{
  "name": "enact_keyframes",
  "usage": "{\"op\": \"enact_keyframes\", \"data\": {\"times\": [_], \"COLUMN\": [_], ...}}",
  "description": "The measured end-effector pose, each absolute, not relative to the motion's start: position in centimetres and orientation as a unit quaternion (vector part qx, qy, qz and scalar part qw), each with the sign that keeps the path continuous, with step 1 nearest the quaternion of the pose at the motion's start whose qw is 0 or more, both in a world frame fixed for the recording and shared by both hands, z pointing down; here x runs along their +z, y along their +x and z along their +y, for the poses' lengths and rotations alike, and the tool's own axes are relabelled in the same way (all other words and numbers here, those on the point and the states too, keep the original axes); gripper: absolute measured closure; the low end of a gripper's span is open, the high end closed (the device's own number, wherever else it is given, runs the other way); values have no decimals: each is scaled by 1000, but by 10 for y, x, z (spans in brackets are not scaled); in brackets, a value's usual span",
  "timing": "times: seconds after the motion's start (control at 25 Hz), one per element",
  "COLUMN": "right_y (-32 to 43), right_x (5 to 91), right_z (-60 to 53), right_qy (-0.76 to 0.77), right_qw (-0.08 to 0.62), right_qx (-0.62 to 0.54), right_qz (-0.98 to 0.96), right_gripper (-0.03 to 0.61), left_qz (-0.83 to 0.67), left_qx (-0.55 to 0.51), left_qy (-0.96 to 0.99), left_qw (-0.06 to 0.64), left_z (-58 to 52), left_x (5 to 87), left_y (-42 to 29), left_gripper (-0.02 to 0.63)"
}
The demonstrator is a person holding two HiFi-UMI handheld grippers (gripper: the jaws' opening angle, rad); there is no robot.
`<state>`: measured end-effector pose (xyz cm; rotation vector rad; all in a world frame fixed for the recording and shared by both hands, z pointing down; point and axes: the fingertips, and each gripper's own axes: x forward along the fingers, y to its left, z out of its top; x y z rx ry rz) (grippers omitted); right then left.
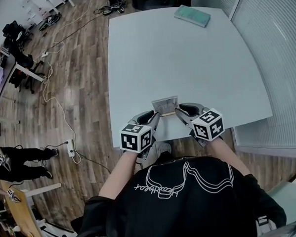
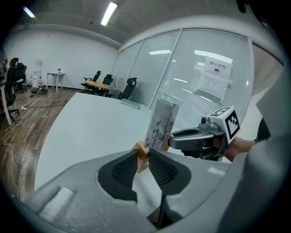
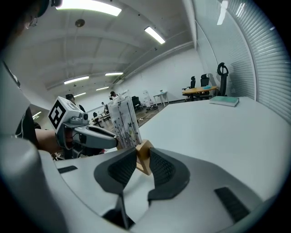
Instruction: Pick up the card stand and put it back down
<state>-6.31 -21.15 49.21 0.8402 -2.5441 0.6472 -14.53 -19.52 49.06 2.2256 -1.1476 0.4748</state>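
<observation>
- Head view: the small card stand [image 1: 165,106], a pale wooden base bar with a thin printed card upright in its slot, sits at the near edge of the white table [image 1: 184,54].
- The left gripper [image 2: 142,154] and right gripper [image 3: 144,157] each pinch one end of the wooden base, jaws drawn in onto it.
- It looks light and stiff. The wood is the place to hold — the card would likely flex or slip out.
- Hard to tell whether the base rests on the table or hangs just clear — the print is unreadable too.
</observation>
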Motion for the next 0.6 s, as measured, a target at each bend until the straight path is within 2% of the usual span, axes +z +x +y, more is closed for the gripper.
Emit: {"op": "enact_keyframes", "data": {"times": [0.6], "right_y": [-25], "right_x": [473], "right_z": [-133], "right_qy": [263], "right_qw": [178], "right_qx": [232], "right_qz": [-919], "right_gripper": [485], "left_qz": [-457], "left_qx": [177], "left_qy": [826], "left_qw": [278], "left_z": [-111], "left_x": [466], "left_y": [-106], "left_gripper": [529]}}
